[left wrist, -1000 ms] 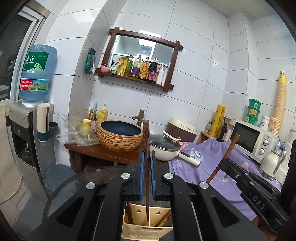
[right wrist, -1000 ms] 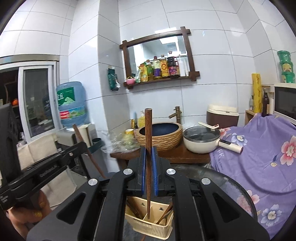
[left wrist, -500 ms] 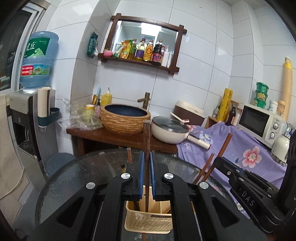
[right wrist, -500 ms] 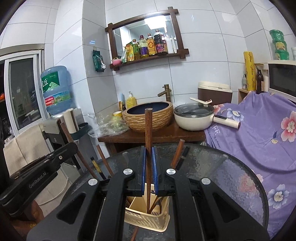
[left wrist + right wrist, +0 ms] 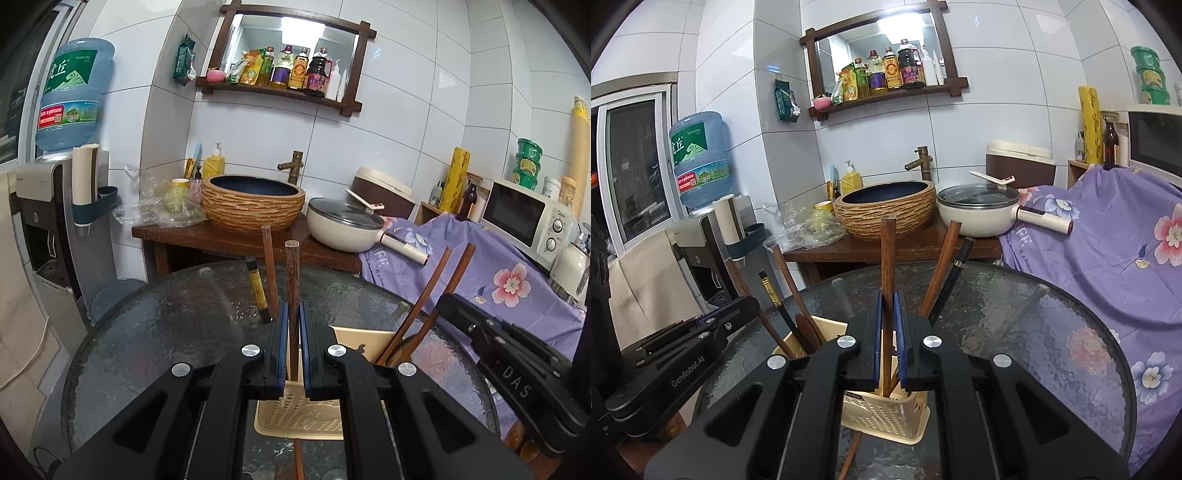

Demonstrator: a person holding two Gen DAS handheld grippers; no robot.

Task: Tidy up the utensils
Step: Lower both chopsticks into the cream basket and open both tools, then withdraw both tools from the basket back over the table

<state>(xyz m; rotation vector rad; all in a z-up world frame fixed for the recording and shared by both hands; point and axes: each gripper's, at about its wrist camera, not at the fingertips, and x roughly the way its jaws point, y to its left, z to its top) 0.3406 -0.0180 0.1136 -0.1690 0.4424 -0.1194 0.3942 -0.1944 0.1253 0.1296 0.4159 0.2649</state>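
Glass table (image 5: 1015, 317) is slick so the light basket (image 5: 886, 413) may tip or skid if I jab it: both grippers, left (image 5: 294, 321) and right (image 5: 888, 314), are clenched on upright chopsticks (image 5: 291, 280) (image 5: 887, 258) with tips over it, crowded by leaning sticks.

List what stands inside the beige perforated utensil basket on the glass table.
Inside the basket stand several brown wooden chopsticks and black gold-banded ones, leaning against its walls. Their lower ends and the basket floor are hidden behind the right gripper.

Wooden chopsticks (image 5: 292, 280), perforated plastic basket (image 5: 886, 413)
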